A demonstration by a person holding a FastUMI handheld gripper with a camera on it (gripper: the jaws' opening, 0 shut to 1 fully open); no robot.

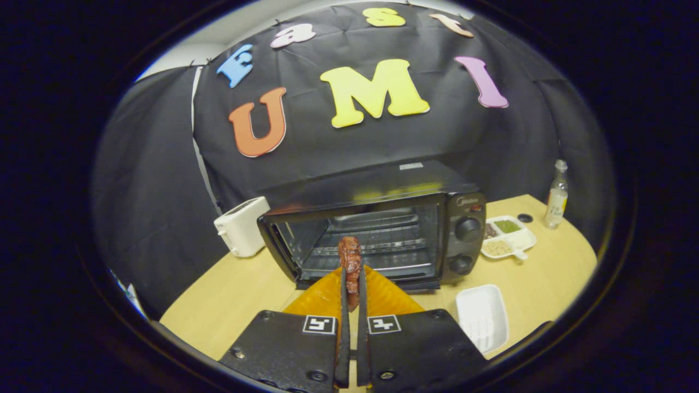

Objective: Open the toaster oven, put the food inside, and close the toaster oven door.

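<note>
A black toaster oven (382, 229) stands on the wooden table with its door down and its wire rack (377, 245) showing inside. My gripper (353, 273) is shut on a reddish-brown piece of food (349, 261), which sticks up between the two fingertips. The food hangs over an orange plate (322, 297), just in front of the oven's opening. The lowered door lies mostly hidden behind the plate and the fingers.
A white toaster (241, 225) stands left of the oven. To the right of it are a white divided dish (509, 236) with grains, a small bottle (556, 196) and a white rectangular tray (483, 316). The table's edge curves round at the right.
</note>
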